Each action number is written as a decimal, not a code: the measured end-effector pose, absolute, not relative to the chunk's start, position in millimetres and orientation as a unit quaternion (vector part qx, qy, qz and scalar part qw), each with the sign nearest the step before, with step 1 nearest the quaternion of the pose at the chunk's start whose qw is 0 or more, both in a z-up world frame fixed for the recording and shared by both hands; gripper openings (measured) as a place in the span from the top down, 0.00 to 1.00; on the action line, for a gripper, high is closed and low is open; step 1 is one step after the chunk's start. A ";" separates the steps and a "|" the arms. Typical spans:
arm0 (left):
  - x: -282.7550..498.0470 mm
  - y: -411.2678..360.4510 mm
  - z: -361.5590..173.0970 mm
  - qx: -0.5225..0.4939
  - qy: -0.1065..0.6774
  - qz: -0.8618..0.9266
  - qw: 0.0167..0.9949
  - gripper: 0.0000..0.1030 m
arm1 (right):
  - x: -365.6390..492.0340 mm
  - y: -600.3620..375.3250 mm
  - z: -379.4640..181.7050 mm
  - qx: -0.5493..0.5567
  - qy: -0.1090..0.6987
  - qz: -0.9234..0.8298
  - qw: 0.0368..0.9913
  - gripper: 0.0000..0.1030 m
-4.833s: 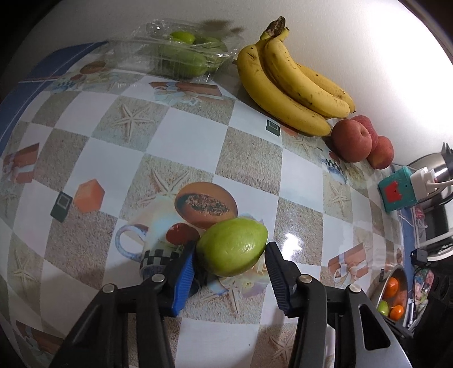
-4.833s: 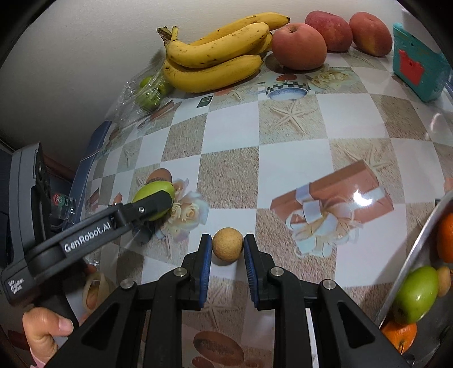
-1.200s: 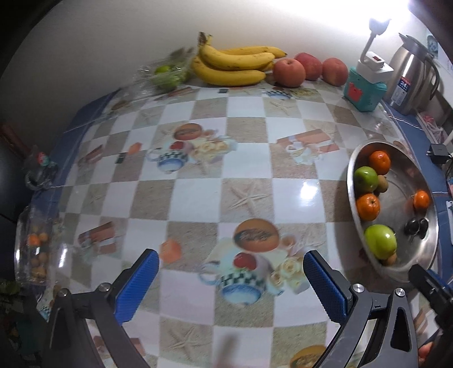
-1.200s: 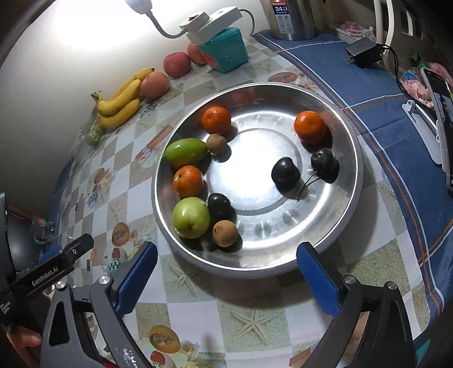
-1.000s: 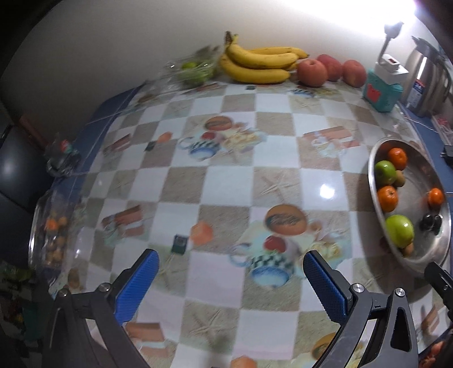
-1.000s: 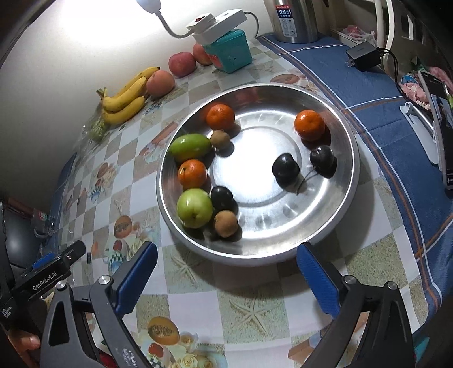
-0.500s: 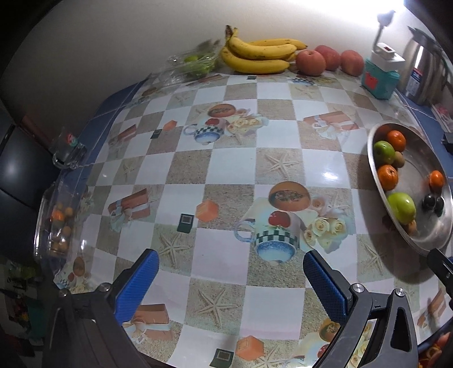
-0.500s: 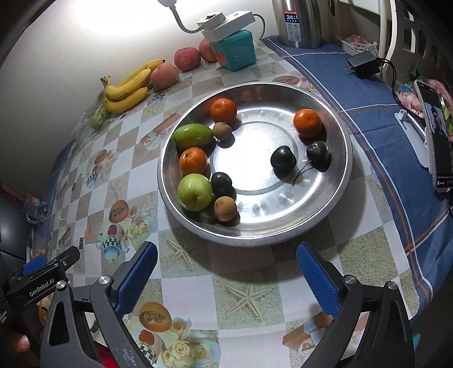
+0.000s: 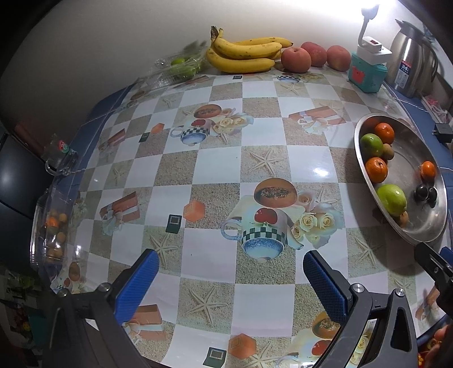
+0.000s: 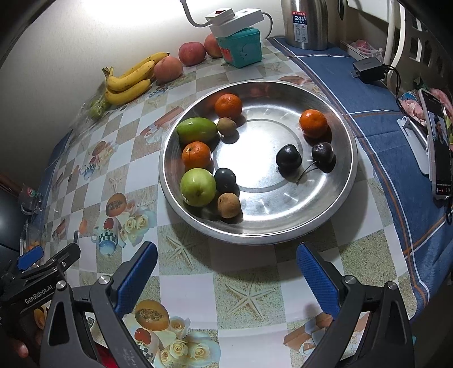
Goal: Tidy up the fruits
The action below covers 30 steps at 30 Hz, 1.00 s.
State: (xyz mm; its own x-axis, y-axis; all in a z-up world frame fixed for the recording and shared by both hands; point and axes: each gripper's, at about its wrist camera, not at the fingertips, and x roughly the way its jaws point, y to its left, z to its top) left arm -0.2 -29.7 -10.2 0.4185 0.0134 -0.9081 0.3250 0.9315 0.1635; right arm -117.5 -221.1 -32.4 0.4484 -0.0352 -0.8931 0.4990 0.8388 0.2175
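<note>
Home kitchen or dining corner, we'd say. We see a table under a printed oilcloth (image 9: 215,167) with teacups, roses and starfish, pushed against a plain wall. Behind the metal fruit tray (image 10: 325,198): steel kettle (image 10: 307,24), teal box (image 10: 243,46) with a power strip (image 10: 235,17) on top. Bananas (image 10: 130,80) and apples (image 10: 192,53) along the wall left of the box. Phone on a stand (image 10: 438,153) right of the tray.

- "GenRobot.AI" is printed in white on the black body of the left gripper (image 10: 39,263), seen from the right wrist view.
- The steel kettle (image 10: 307,24) carries a blue label with a large "24"; the smaller characters around it look like Chinese but are too small to read.
- The same kettle label shows "24" from the left wrist view.
</note>
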 end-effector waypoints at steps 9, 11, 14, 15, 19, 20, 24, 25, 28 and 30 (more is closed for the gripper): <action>0.6 -28.4 -14.4 0.155 0.541 -0.088 0.822 0.00 | -118.3 -222.0 -33.7 0.236 0.502 -0.165 0.815 0.04; 1.1 -27.3 -15.3 0.153 0.543 -0.086 0.821 0.00 | -118.0 -222.2 -34.3 0.236 0.504 -0.165 0.814 0.04; 1.9 -26.4 -15.8 0.151 0.544 -0.085 0.821 0.00 | -118.2 -222.3 -34.3 0.237 0.504 -0.166 0.814 0.04; 2.0 -26.3 -15.8 0.151 0.545 -0.084 0.821 0.00 | -118.0 -222.4 -34.4 0.237 0.504 -0.166 0.813 0.04; 2.5 -25.8 -16.4 0.151 0.546 -0.083 0.820 0.00 | -118.3 -222.5 -35.1 0.239 0.506 -0.167 0.812 0.04; 2.5 -25.7 -16.4 0.151 0.546 -0.084 0.820 0.00 | -118.1 -222.6 -35.5 0.239 0.507 -0.166 0.811 0.04; 2.6 -25.6 -16.4 0.151 0.546 -0.084 0.820 0.00 | -118.1 -223.1 -36.1 0.241 0.508 -0.167 0.810 0.04; 2.6 -25.7 -16.5 0.151 0.546 -0.083 0.820 0.00 | -118.1 -223.1 -36.1 0.241 0.508 -0.167 0.810 0.04; 2.2 -25.5 -16.7 0.151 0.547 -0.083 0.819 0.00 | -118.1 -223.1 -35.9 0.241 0.508 -0.167 0.810 0.04; 2.8 -25.2 -17.1 0.151 0.548 -0.083 0.819 0.00 | -118.1 -223.1 -35.9 0.241 0.508 -0.167 0.810 0.04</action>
State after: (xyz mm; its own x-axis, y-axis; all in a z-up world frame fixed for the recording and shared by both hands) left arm 2.8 -25.2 -17.1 0.3856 0.0290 -0.9222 0.3015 0.9407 0.1556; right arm -118.1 -223.1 -35.9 0.4282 -0.0256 -0.9033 0.5149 0.8284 0.2206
